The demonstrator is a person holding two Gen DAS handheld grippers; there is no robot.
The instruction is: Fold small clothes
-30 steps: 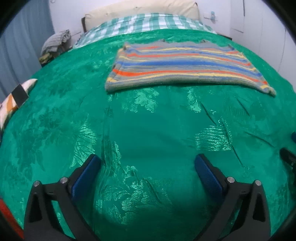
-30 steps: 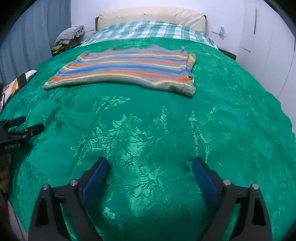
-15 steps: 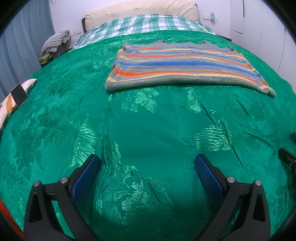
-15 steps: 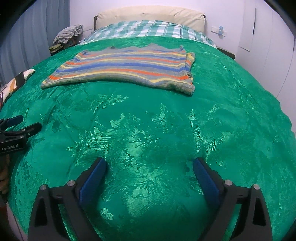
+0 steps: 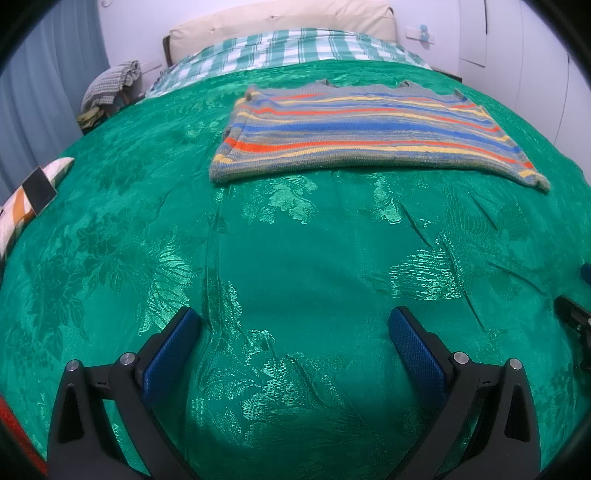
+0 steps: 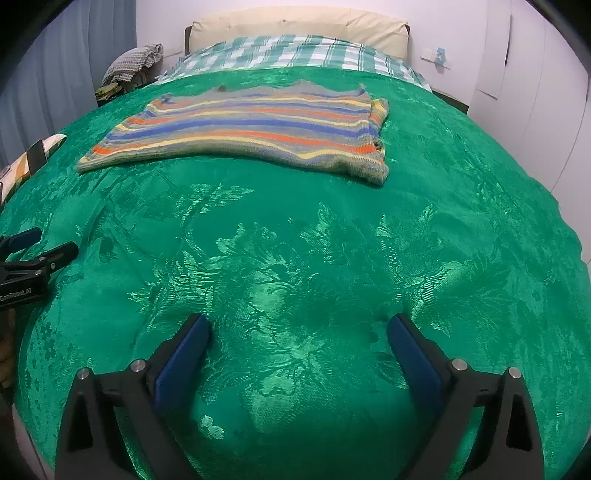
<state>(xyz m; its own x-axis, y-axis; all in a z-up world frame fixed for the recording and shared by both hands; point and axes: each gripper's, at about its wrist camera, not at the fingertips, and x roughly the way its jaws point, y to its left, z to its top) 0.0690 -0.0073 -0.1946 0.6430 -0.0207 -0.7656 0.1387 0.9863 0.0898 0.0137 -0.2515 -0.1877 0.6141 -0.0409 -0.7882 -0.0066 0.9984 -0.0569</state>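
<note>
A striped knit garment (image 5: 365, 129) in grey, blue, orange and yellow lies flat on the green bedspread (image 5: 295, 258), far ahead of both grippers; it also shows in the right wrist view (image 6: 251, 129). My left gripper (image 5: 295, 325) is open and empty, low over the spread. My right gripper (image 6: 297, 328) is open and empty too. The left gripper shows at the left edge of the right wrist view (image 6: 37, 254), and part of the right gripper at the right edge of the left wrist view (image 5: 576, 317).
A checked green-and-white sheet (image 5: 295, 48) and a cream headboard (image 5: 280, 18) lie beyond the garment. A pile of clothes (image 5: 110, 85) sits at the far left. A patterned cushion with a phone (image 5: 33, 192) lies at the left edge. White wardrobe doors (image 6: 535, 74) stand at the right.
Both grippers have moved very slightly; the garment sits a little lower and nearer in the views. The jaws stay open and the garment has not moved.
</note>
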